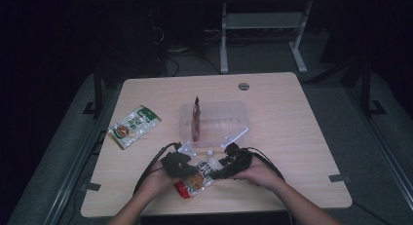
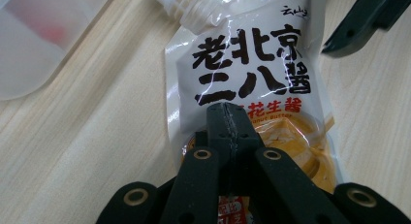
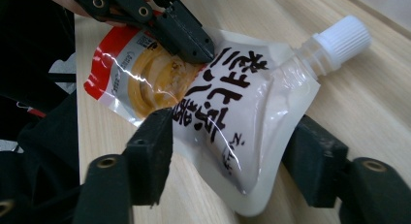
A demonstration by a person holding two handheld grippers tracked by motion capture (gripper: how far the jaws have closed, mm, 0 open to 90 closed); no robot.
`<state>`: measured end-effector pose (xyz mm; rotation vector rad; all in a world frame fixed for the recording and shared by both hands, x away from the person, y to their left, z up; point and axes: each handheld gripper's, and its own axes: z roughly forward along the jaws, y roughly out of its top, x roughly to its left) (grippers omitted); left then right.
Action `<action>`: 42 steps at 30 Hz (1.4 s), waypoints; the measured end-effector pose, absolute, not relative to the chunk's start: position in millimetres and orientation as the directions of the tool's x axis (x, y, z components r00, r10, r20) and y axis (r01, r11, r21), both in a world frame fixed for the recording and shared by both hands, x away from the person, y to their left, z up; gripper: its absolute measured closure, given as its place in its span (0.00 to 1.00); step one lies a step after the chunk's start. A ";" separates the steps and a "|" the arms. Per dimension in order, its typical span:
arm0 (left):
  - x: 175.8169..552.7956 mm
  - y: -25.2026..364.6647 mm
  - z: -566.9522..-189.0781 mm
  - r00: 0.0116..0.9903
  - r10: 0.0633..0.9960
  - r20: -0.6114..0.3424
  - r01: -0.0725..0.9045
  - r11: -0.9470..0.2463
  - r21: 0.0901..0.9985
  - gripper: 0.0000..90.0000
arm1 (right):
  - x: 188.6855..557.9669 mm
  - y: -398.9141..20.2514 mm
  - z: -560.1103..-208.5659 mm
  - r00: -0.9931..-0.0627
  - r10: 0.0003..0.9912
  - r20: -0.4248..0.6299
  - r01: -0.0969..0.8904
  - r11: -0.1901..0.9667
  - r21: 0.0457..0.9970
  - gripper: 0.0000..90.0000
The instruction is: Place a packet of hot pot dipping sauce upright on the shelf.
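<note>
A white spouted sauce pouch (image 1: 200, 178) with black characters and a red bottom lies flat on the wooden table near its front edge. In the left gripper view the pouch (image 2: 252, 54) lies under my left gripper (image 2: 227, 110), whose jaws are shut together with their tip resting on the pouch's face. My left gripper (image 1: 187, 170) comes in from the pouch's left. My right gripper (image 3: 232, 156) stands open, its jaws straddling the pouch (image 3: 232, 103) at both side edges below the white cap (image 3: 344, 37). My right gripper (image 1: 217, 175) is at the pouch's right.
A clear plastic container (image 1: 238, 107) stands just behind the hands with a red packet (image 1: 196, 120) upright in it and its lid (image 1: 234, 137) hanging toward me. A green snack bag (image 1: 134, 126) lies at the left. Cables trail from both grippers.
</note>
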<state>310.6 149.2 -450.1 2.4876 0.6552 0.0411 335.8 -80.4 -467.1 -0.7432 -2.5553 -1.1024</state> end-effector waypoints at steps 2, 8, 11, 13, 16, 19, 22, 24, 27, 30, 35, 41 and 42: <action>310.2 149.3 -450.3 0.879 0.465 -0.109 0.447 -0.720 0.530 1.00 | 336.5 -79.2 -468.0 -0.840 0.338 0.424 0.540 0.586 0.604 0.50; 310.0 149.8 -450.7 0.877 0.468 -0.113 0.450 -0.715 0.534 1.00 | 337.8 -70.5 -470.6 -0.815 0.311 0.490 0.571 0.578 0.583 0.54; 310.1 150.0 -450.9 0.877 0.466 -0.113 0.449 -0.715 0.536 1.00 | 338.9 -68.0 -470.6 -0.819 0.299 0.490 0.562 0.588 0.581 0.58; 310.3 150.2 -450.9 0.878 0.465 -0.115 0.449 -0.715 0.536 1.00 | 340.4 -68.6 -471.9 -0.834 0.286 0.472 0.540 0.598 0.592 0.65; 309.9 150.3 -451.1 0.878 0.465 -0.115 0.448 -0.713 0.539 1.00 | 342.0 -69.8 -472.4 -0.828 0.279 0.487 0.546 0.600 0.584 0.69; 310.0 150.4 -451.0 0.878 0.466 -0.114 0.449 -0.714 0.538 1.00 | 344.0 -70.2 -473.0 -0.824 0.277 0.494 0.550 0.601 0.580 0.75; 310.6 151.7 -451.5 0.871 0.473 -0.133 0.463 -0.701 0.542 1.00 | 348.1 -68.9 -474.2 -0.831 0.264 0.489 0.537 0.609 0.584 0.81; 311.2 152.7 -451.9 0.870 0.472 -0.141 0.466 -0.697 0.545 1.00 | 348.6 -68.4 -473.6 -0.831 0.262 0.491 0.537 0.610 0.583 0.84; 311.7 153.7 -451.8 0.872 0.467 -0.146 0.465 -0.700 0.542 1.00 | 347.7 -67.3 -471.9 -0.838 0.261 0.480 0.527 0.616 0.585 0.89; 310.9 154.6 -450.9 0.874 0.466 -0.137 0.460 -0.702 0.544 1.00 | 347.4 -64.9 -469.9 -0.850 0.251 0.464 0.509 0.621 0.596 0.94; 307.7 154.7 -444.9 0.882 0.457 -0.116 0.440 -0.708 0.552 1.00 | 343.2 -65.1 -463.2 -0.876 0.231 0.423 0.466 0.631 0.621 0.99; 304.2 161.1 -431.2 0.892 0.439 -0.106 0.412 -0.695 0.590 1.00 | 337.5 -72.2 -449.4 -0.896 0.218 0.388 0.435 0.606 0.666 0.99; 303.6 163.1 -428.1 0.898 0.431 -0.093 0.397 -0.699 0.595 1.00 | 337.4 -73.6 -447.5 -0.900 0.211 0.381 0.427 0.602 0.675 0.99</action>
